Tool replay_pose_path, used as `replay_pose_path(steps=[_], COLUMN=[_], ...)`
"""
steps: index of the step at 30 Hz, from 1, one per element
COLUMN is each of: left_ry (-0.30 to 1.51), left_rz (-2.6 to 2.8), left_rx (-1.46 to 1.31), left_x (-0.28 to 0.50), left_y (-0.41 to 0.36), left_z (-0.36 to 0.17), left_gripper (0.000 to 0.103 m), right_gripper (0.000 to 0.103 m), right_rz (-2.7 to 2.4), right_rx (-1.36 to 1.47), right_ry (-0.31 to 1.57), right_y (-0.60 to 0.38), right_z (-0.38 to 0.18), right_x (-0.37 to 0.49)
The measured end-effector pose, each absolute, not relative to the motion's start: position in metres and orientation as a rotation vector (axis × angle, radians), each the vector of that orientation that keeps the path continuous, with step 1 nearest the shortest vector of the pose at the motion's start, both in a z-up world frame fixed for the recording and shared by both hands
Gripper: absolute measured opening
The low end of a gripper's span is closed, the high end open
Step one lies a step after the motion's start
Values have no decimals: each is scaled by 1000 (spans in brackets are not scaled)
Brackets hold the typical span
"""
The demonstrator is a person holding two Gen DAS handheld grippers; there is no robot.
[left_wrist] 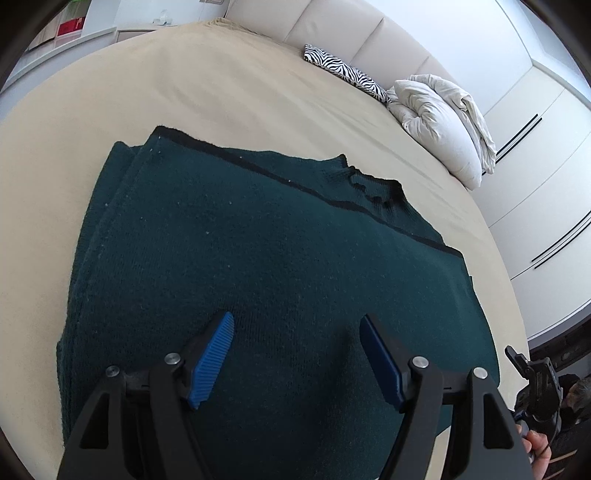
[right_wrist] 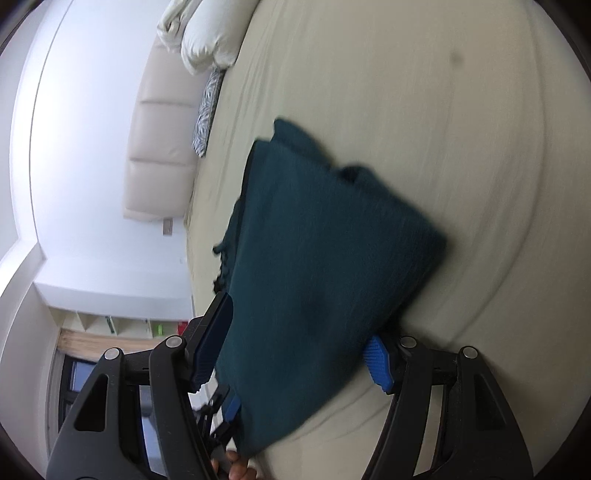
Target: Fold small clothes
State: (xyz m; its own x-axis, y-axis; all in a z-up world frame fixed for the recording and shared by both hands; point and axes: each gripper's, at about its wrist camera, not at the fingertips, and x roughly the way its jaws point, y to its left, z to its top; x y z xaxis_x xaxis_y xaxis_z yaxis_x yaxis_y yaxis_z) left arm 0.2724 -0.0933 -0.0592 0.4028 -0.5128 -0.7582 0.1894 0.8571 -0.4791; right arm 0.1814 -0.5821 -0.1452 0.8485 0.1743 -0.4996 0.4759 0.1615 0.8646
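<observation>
- The left gripper (left_wrist: pixel 297 325) has its jaws spread wide, blue pads (left_wrist: pixel 212 363) apart, holding nothing.
- The right gripper (right_wrist: pixel 295 343) also has its jaws wide apart; its view is rolled sideways.

A home bedroom, no question: a wide bed (left_wrist: pixel 229 92) under a beige cover fills the view, padded cream headboard (left_wrist: pixel 332 29) at twelve o'clock, zebra-print cushion (left_wrist: pixel 347 72) and white pillows (left_wrist: pixel 439 122) at one o'clock, pale wardrobe doors (left_wrist: pixel 535 155) at three.
</observation>
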Motion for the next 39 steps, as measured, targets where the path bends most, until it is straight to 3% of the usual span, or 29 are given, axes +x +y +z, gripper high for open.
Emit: replay_pose_path(steps=[12,18,23,27,29,32,39], left_ry=[1066,1065,1044,1034,1030,1030,1038], left_rz=[-468,-445,-425,-426,-424,-423,-423], left_rx=[-369,-409,-454,-427,-415,-405,-384], left_x=[270,265,252,245,243,243,243], left_y=[-88,-85,-74,-76,-77,-79,-80], left_z=[-60,-54,-43,-42,-41,-40,-44], left_gripper=[73,73,73,73,73,72,72], right_gripper=[63,64,40,34,20,10,5], right_rz=[-205,-301,-222,-215,-236,-257,-296], right_rx=[1318,988,631,588,596,598,550], right_ry=[618,636,820,848,841,831,810], right_y=[-585,-607,-598,-596,-600,-600,-588], right_z=[-134,-99,-95,-104,-106,-106,-93], right_x=[195,169,206,211,208,200,191])
